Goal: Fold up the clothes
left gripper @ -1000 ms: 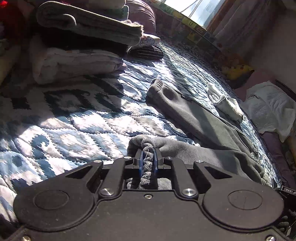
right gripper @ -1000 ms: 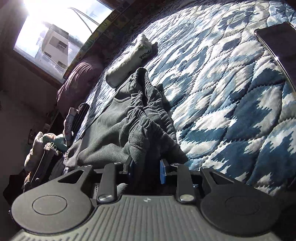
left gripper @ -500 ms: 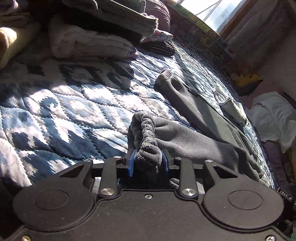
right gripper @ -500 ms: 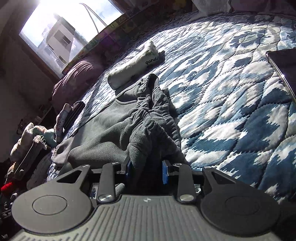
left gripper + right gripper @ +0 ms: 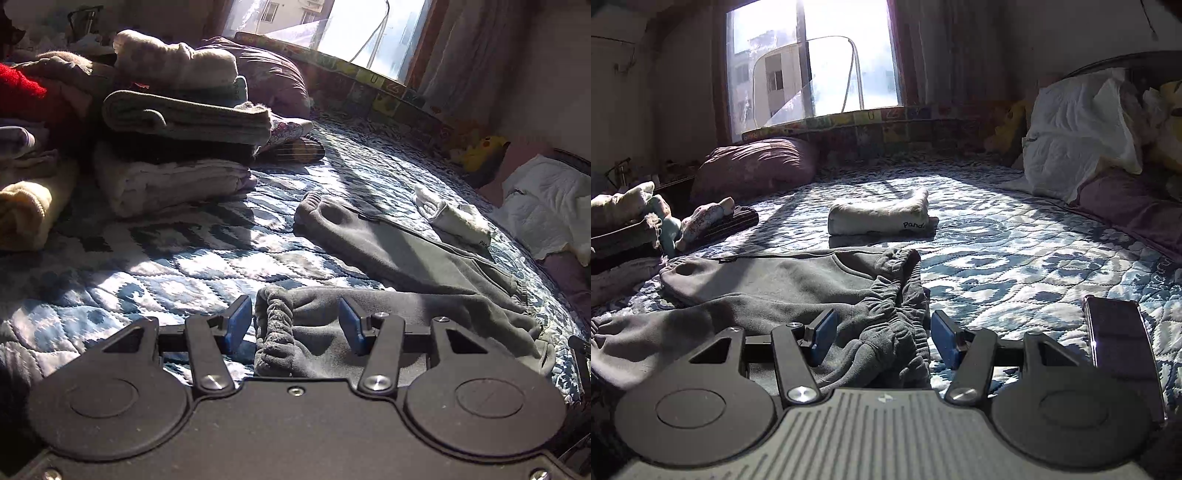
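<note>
Both claws are spread wide: the left gripper (image 5: pixel 293 325) and right gripper (image 5: pixel 882 336) hold nothing. Dark grey fleece trousers (image 5: pixel 399 254) are laid on the blue-and-white quilted bed (image 5: pixel 147 266); their near edge is hidden. A black phone (image 5: pixel 1123 354) is seen only from the right.

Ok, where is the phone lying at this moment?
In the right wrist view, the phone lies flat on the blue patterned quilt, at the frame's right edge, just right of the open right claw.
</note>
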`<state>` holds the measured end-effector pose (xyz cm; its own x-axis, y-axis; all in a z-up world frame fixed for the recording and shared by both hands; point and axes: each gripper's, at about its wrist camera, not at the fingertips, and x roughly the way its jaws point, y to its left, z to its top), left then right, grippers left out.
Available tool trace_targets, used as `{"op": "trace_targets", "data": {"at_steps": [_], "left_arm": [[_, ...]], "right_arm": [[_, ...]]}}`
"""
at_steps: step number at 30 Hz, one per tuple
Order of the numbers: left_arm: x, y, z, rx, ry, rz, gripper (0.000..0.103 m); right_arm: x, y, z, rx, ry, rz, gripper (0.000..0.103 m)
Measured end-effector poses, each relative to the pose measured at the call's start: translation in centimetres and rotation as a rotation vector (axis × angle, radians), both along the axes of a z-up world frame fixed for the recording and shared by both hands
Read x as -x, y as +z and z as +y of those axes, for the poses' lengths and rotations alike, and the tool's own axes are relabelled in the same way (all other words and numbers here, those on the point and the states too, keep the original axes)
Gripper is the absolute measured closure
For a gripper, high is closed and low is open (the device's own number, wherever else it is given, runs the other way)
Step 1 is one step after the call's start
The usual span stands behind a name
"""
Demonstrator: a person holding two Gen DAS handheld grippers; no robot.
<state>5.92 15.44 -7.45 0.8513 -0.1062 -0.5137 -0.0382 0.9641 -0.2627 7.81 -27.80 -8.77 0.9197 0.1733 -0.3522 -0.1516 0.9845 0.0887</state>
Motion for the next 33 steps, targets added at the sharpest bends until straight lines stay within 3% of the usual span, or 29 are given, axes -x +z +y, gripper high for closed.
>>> {"op": "trace_targets", "data": {"at_steps": [4, 6, 7, 8, 11, 12, 16, 21, 24, 25, 26, 27, 31, 33], "left_arm": [[-2.4, -1.0, -3.7, -0.071, -0.083, 0.006, 0.054], [-3.8, -2.7, -3.9, -0.076, -0.061, 0.078, 0.052], [-5.1, -4.7, -3.9, -0.131, -0.027, 0.208, 0.053], [-5.0, -5.0, -3.9, -0.147, -0.029, 0.214, 0.052], [-4.0, -5.0, -3.9, -0.168, -0.046, 0.165, 0.052], [-3.6, -4.7, -3.9, -0.168, -0.044, 0.148, 0.057], [-3.1, -3.2, -4.8, -0.132, -0.066, 0.035, 0.057], [-5.1, -2.7, -9.1, -0.139, -0.159, -0.065, 0.057], [-7.1, -4.1, -11.1, -0.111, -0.181, -0.033, 0.057], [-8.6, -5.5, -11.8, -0.144, -0.184, 0.068, 0.056], [-9.0, -6.5, -12.6, -0.198, -0.184, 0.089, 0.051], [-9.0, -6.5, -13.1, -0.231, -0.187, 0.081, 0.050], [-7.6, -4.8, -12.6, -0.199, -0.187, 0.019, 0.051], [-6.7, -4.8, -12.4, -0.207, -0.188, 0.009, 0.045]], "right_arm": [[-1.4, -1.1, 4.2, 0.078, 0.208, 0.059, 0.054], [-2.7, -2.8, 5.8, 0.135, 0.268, 0.215, 0.050], [-2.9, -3.7, 5.8, 0.149, 0.274, 0.269, 0.050], [-2.6, -4.0, 5.6, 0.147, 0.284, 0.277, 0.050], [-1.5, -2.8, 4.8, 0.141, 0.290, 0.251, 0.051], [-1.2, -2.5, 4.5, 0.130, 0.288, 0.238, 0.051], [-1.3, -1.0, 5.2, 0.121, 0.308, 0.106, 0.051], [-3.5, -1.9, 8.1, 0.135, 0.347, 0.063, 0.051], [-4.9, -2.9, 9.2, 0.152, 0.356, 0.105, 0.049], [-5.4, -3.5, 9.5, 0.161, 0.364, 0.178, 0.042], [-5.6, -4.0, 9.8, 0.180, 0.375, 0.227, 0.040], [-5.1, -4.0, 9.9, 0.205, 0.386, 0.216, 0.040], [-2.6, -3.8, 9.9, 0.256, 0.416, 0.134, 0.040], [-2.3, -4.6, 9.7, 0.265, 0.437, 0.171, 0.038]]}}
